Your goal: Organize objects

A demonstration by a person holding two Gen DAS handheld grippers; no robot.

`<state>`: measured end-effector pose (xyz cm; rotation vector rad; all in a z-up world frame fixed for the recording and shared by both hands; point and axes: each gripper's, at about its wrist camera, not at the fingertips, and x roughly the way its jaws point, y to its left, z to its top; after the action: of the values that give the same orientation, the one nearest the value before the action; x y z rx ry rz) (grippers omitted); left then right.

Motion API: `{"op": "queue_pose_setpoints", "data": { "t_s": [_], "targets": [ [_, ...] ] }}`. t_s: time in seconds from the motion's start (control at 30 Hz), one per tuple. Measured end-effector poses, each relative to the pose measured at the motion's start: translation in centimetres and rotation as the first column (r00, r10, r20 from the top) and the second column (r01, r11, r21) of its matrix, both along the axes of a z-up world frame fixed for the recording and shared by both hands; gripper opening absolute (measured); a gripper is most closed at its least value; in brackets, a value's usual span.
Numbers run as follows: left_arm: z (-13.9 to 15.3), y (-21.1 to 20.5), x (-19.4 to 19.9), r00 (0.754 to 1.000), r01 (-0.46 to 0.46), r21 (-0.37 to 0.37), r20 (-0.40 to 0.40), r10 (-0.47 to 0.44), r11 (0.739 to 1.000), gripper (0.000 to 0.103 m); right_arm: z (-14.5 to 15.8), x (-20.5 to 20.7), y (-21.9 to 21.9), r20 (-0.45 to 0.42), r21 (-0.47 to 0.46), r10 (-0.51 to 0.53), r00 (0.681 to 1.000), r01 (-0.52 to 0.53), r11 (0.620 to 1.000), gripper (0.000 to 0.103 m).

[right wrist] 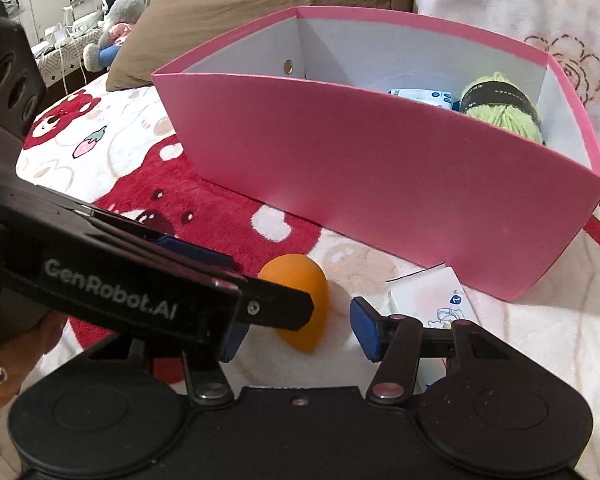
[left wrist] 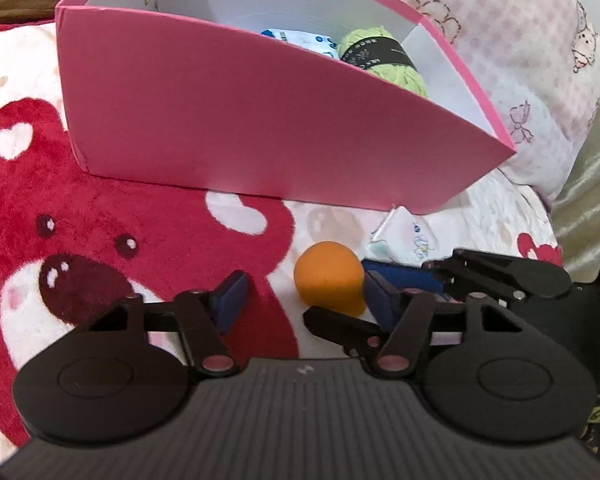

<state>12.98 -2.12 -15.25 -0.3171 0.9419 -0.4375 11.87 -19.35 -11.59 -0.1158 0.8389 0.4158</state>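
Bed blanket (left wrist: 148, 216): orange sponge (left wrist: 329, 285) btwn grippers.

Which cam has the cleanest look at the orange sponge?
Left wrist. The orange sponge shows nearly whole on the blanket, only its right edge and bottom hidden by gripper parts. In the right wrist view the sponge is there too, but the left gripper's finger crosses its middle.

Sponge (right wrist: 298, 304) lies before the box (right wrist: 380, 176) holding yarn (right wrist: 500, 108).
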Motion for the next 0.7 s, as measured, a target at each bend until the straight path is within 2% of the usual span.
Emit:
{"op": "queue_pose_setpoints", "data": {
  "t_s": [0.1,0.13,0.2,0.37,0.7],
  "targets": [
    [0.0,0.2,0.1,1.000,0.011,-0.025,-0.007,-0.011,1.000,0.048,-0.4,0.1,0.1,-0.022,0.011,0.002,1.000,-0.002,1.000,0.039],
    [0.0,0.2,0.2,1.000,0.017,-0.038,-0.012,-0.017,0.999,0.040,-0.5,0.1,0.1,-0.028,0.013,0.003,1.000,-0.002,1.000,0.039],
    [0.1,0.0,0.1,0.999,0.035,-0.061,-0.014,-0.036,0.998,0.033,-0.6,0.1,0.3,-0.023,0.015,-0.001,1.000,0.001,1.000,0.038],
    [0.8,-0.4,-0.5,0.999,0.052,-0.040,0.011,-0.051,0.998,0.033,-0.2,-0.2,0.5,-0.014,0.017,-0.002,1.000,0.002,1.000,0.038],
    [2.7,0.7,-1.5,0.998,0.056,-0.042,-0.009,-0.056,0.998,0.032,1.2,-1.2,1.5,0.018,-0.026,0.043,0.999,-0.042,0.999,0.038]
  ]
}}
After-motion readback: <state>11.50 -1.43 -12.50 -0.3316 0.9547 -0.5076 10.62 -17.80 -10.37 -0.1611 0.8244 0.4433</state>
